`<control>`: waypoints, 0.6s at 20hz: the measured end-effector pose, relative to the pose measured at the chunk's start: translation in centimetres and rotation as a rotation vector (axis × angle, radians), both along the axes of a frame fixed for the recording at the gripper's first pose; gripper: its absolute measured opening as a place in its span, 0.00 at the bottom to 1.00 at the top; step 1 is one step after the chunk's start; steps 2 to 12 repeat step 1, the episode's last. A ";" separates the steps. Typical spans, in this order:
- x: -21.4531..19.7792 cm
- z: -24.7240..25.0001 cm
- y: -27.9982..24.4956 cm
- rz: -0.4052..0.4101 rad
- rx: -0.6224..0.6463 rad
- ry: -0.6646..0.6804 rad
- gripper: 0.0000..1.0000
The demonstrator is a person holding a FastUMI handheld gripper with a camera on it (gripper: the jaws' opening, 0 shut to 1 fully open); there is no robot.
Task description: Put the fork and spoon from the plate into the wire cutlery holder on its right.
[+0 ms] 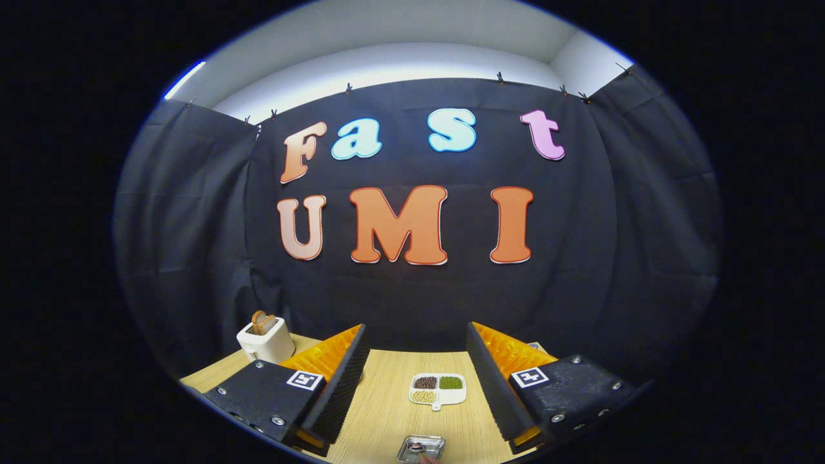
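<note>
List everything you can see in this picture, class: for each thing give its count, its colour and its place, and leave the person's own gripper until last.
White toaster: one, white with brown toast standing in its slots, at the table's far corner, beyond one finger.
White four-section dish: one, white, holding dark brown, green and pale beige grains, on the table ahead, between the fingers.
Small shiny metal tray: one, silver, on the table nearest the gripper, between the fingers; its contents are too small to tell.
Light wooden table: one, pale wood, under everything.
Gripper: one, fingers spread wide apart, holding nothing.
</note>
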State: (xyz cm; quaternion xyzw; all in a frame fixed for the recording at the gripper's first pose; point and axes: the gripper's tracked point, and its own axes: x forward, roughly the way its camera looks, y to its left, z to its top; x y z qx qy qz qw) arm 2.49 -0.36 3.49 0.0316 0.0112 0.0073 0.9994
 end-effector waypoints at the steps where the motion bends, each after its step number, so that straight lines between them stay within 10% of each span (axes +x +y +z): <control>1: 0.0 0.4 0.0 0.003 0.009 -0.013 0.91; 12: 0.0 0.4 0.0 0.003 0.009 -0.013 0.91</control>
